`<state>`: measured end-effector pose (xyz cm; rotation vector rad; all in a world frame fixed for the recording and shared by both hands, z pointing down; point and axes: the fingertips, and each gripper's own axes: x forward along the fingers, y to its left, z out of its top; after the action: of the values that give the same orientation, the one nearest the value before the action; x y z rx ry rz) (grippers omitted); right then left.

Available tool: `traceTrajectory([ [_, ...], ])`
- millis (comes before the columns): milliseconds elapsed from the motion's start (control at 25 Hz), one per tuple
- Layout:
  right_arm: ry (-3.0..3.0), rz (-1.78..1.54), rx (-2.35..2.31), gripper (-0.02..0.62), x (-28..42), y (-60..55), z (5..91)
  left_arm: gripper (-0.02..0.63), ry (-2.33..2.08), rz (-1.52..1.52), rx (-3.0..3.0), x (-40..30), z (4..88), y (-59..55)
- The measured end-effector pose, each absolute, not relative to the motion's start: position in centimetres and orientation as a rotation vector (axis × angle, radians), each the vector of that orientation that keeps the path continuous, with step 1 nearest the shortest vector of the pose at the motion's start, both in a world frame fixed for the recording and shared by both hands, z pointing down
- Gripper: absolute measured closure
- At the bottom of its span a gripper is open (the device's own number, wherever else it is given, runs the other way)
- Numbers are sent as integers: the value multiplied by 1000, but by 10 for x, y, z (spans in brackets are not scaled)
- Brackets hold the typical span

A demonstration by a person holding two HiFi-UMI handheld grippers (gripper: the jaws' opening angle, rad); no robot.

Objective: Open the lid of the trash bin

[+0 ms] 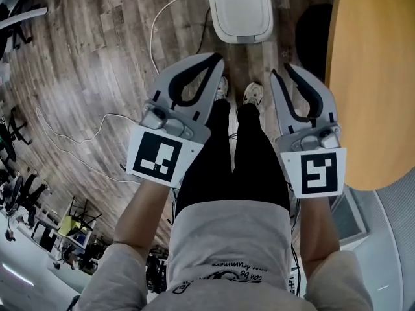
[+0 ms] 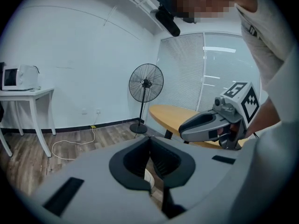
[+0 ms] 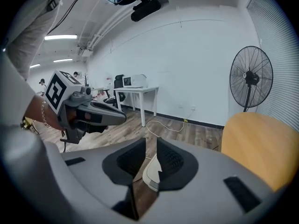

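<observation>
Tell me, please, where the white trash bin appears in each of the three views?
Head view: the trash bin sits at top centre, on the floor.
Left gripper view: only a thin white sliver, low at centre, below the left claw.
Right gripper view: a white corner, low at centre, seen through the gap of the right claw.
Shared landmark: the round wooden table, to the bin's right in each.
</observation>
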<state>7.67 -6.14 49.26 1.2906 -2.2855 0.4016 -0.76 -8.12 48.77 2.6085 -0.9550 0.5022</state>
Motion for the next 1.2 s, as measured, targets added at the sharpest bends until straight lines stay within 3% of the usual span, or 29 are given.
traceTrajectory([
  [1200,-2041,111,836,482,59,-68,759,591,-912,729,2561,12,722,-92],
])
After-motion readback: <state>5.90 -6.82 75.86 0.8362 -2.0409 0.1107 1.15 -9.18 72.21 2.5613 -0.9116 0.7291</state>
